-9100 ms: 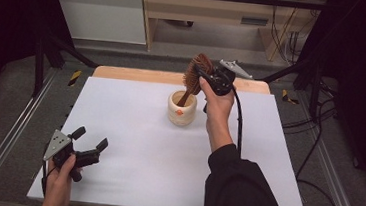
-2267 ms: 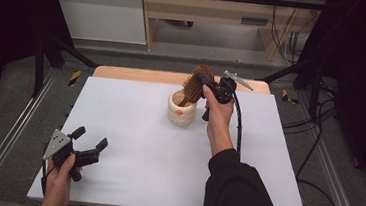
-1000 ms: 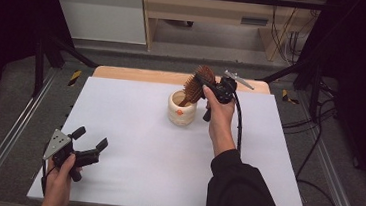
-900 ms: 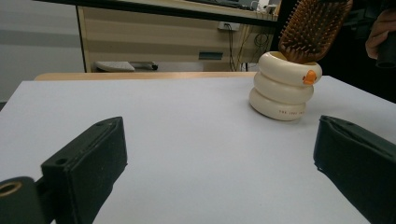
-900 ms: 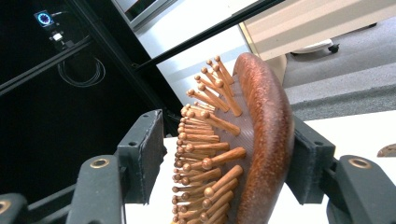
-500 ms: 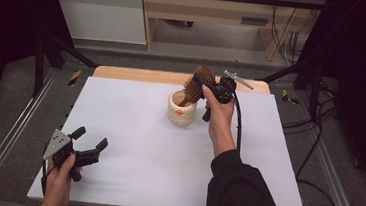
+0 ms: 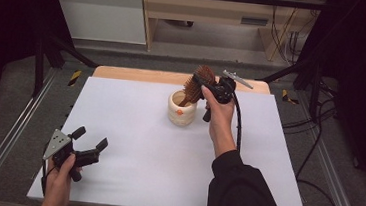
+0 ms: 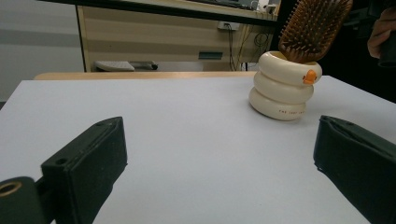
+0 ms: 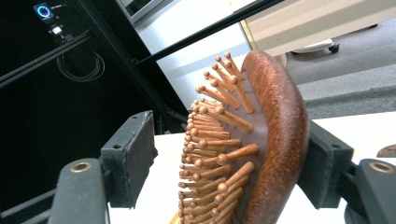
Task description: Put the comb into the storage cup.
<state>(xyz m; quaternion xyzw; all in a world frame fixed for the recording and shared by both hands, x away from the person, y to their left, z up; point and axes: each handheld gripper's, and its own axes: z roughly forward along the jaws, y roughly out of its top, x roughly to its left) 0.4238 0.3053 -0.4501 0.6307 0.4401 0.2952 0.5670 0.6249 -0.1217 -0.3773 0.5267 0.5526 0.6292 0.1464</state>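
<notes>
A wooden paddle hairbrush (image 7: 197, 82) stands handle-down in a cream ringed cup (image 7: 182, 110) with an orange duck mark, at the table's far middle. My right gripper (image 7: 207, 88) is level around the brush head (image 9: 273, 135). Its jaws have just been opening, with the brush still between them. The left pad (image 9: 133, 154) stands apart from the bristles, and the right pad sits by the brush's back. My left gripper (image 7: 90, 140) rests open at the front left, with nothing between its jaws. From the left gripper (image 8: 219, 158) the cup (image 8: 282, 88) and brush (image 8: 314, 28) lie farther off.
A white table top (image 7: 132, 144) spreads between the two hands, with a wooden strip (image 7: 138, 74) along its far edge. Metal rails (image 7: 12, 133) run along both sides. A cable (image 7: 238, 123) trails from the right gripper over the forearm.
Since the earliest frame the brush head and right gripper have shifted a little to the right, and the brush leans more. The left hand has kept still.
</notes>
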